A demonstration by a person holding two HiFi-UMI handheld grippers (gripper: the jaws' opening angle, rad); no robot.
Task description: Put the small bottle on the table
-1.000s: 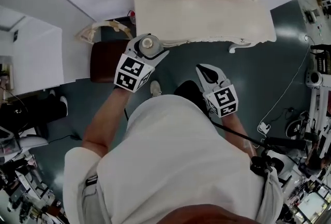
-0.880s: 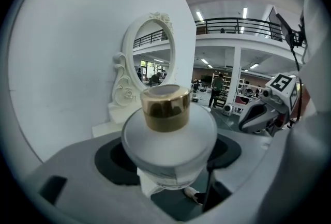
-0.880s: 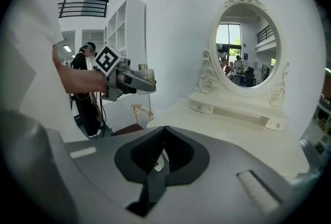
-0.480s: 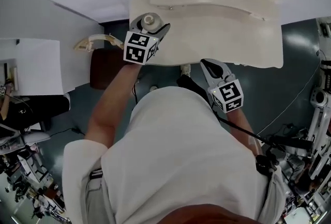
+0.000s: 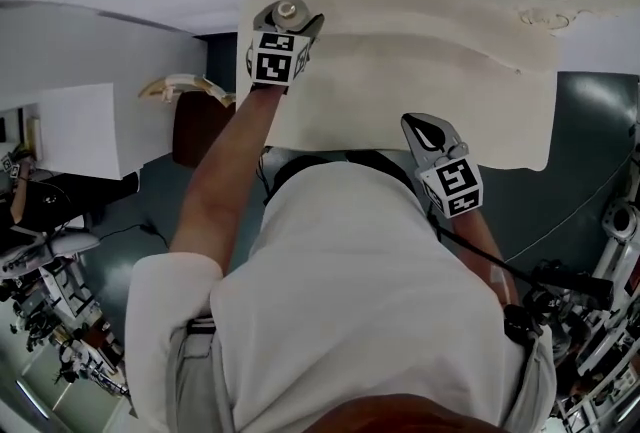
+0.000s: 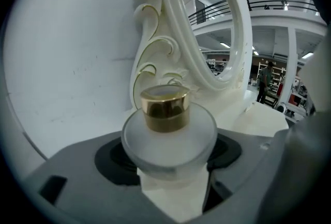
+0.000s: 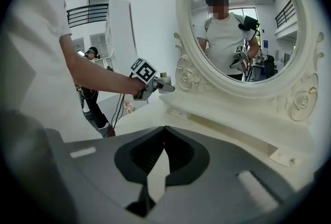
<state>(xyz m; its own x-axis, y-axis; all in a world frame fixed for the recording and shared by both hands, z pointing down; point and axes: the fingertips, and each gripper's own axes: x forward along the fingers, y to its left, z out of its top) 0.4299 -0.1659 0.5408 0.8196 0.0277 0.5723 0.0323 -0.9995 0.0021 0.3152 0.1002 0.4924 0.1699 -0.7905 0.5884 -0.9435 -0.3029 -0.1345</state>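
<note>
Holding the bottle (gold cap) pinched in the left gripper over the table corner; right gripper jaws pressed together, empty.

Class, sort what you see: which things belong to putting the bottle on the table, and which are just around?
Belongs to the job: small bottle, left gripper holding it, white table.
Just around: mirror, brown chair, right gripper, shut and empty.
</note>
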